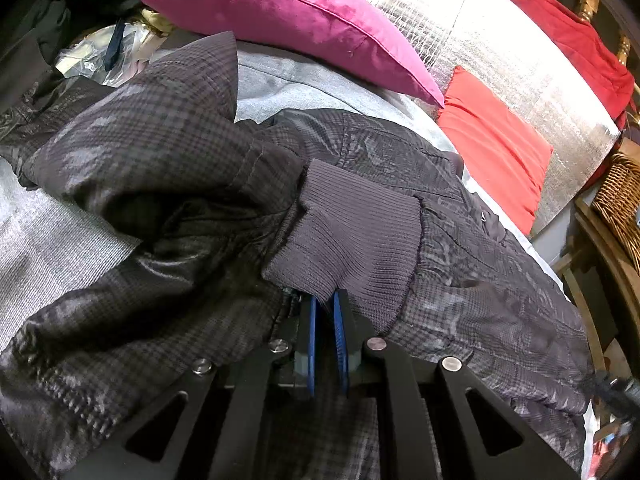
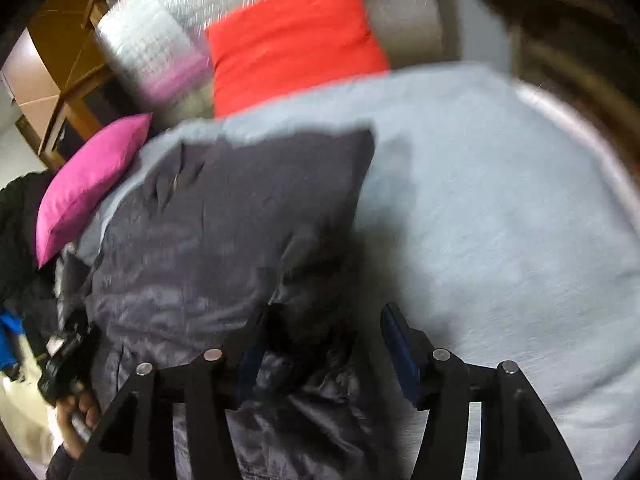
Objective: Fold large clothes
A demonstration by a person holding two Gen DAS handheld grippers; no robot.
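Observation:
A large dark plaid jacket (image 1: 460, 248) lies across a grey sheet (image 1: 288, 80). My left gripper (image 1: 326, 300) is shut on its ribbed knit cuff (image 1: 348, 236), with the sleeve (image 1: 152, 148) bunched up over the jacket body. In the right wrist view, which is blurred by motion, the jacket (image 2: 224, 224) lies left of centre on the sheet (image 2: 500, 220). My right gripper (image 2: 324, 320) is open over the jacket's near edge, with dark fabric between its blue pads (image 2: 404, 356), not gripped.
A pink cushion (image 1: 280, 12) and a red cushion (image 1: 496, 148) lie at the head of the sheet against silver foil padding (image 1: 512, 52). A wicker basket (image 1: 620, 196) and wooden furniture stand to the right. Dark clothes and plastic bags (image 1: 100, 52) are piled at the left.

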